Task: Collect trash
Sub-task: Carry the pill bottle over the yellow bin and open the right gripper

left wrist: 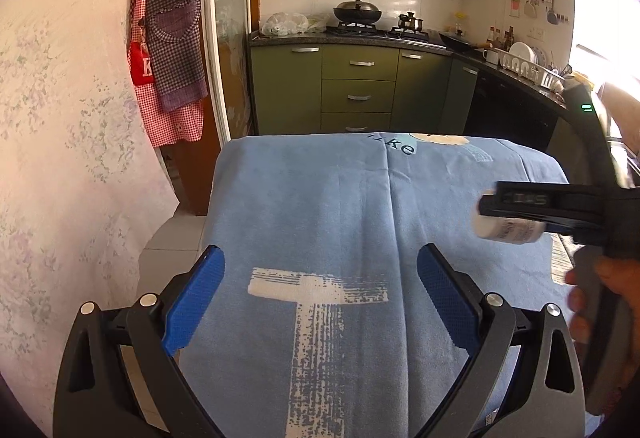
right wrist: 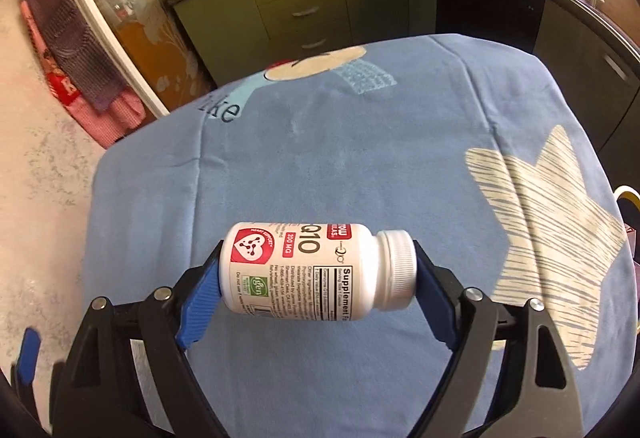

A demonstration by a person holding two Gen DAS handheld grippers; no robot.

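Your right gripper point(right wrist: 318, 274) is clamped end to end on the white supplement bottle point(right wrist: 312, 272), lifted above the blue tablecloth point(right wrist: 360, 158); it looks light, rigid and slick, so squeeze base and cap squarely.

Blue tablecloth point(right wrist: 360, 166) with cream streaked star point(right wrist: 552, 238) at right edge; white bottle point(right wrist: 316, 270), red-white label; blue pads point(left wrist: 196, 302); olive-green cabinets point(left wrist: 360, 86); red and purple gingham aprons point(left wrist: 168, 50).
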